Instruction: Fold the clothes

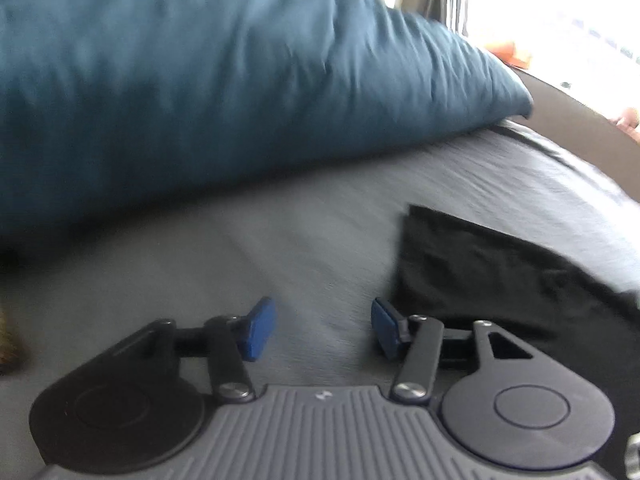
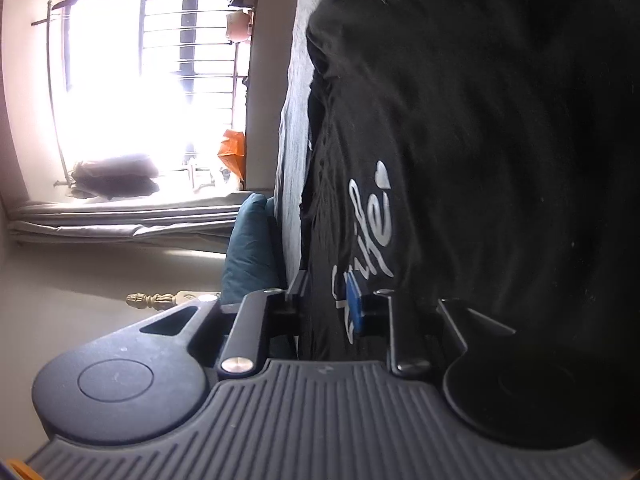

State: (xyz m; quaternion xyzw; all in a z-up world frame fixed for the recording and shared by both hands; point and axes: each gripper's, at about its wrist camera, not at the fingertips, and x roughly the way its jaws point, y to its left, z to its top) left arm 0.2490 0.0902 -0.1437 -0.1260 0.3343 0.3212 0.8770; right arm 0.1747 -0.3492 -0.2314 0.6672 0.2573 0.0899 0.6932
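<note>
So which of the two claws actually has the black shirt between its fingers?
The right claw: the black shirt with white lettering runs between its fingers. The left claw gapes over bare grey sheet.

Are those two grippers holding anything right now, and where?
The left gripper holds nothing. The right gripper has the black shirt between its jaws near the white lettering; whether it grips cannot be told.
</note>
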